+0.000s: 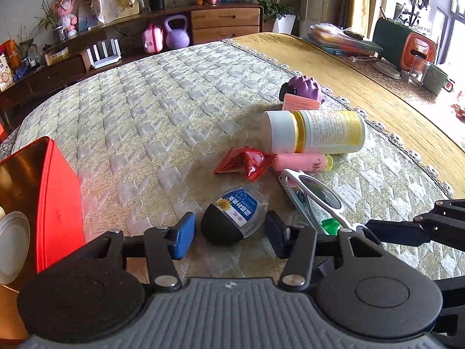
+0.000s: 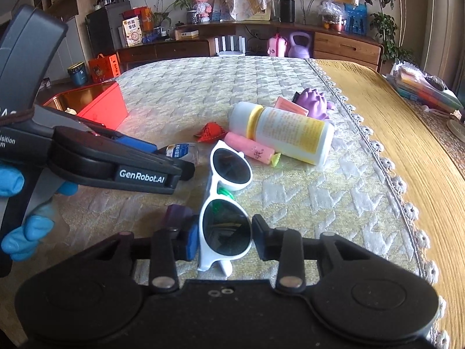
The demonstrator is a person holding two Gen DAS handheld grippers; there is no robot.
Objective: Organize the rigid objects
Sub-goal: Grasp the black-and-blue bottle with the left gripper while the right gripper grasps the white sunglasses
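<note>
A small clear bottle (image 1: 232,218) with a black cap and a blue label lies on the quilted cloth between the pads of my left gripper (image 1: 229,231). The right pad reaches its side and a sliver of cloth shows at the left pad. In the right wrist view, white sunglasses (image 2: 231,168) lie on the cloth, and my right gripper (image 2: 225,240) is shut on the near lens, both pads against the frame. The left gripper (image 2: 171,158) enters from the left over the small bottle (image 2: 183,151). The open red tin (image 1: 58,197) stands at the left.
Behind the sunglasses (image 1: 316,195) lie a white bottle with a yellow label (image 1: 316,135), a pink stick (image 1: 302,163), a red wrapper (image 1: 244,163), a pink card (image 1: 299,104) and a purple toy (image 1: 305,85). A hand in a blue glove (image 2: 26,232) holds the left gripper. A lace edge (image 2: 386,163) borders the quilted cloth.
</note>
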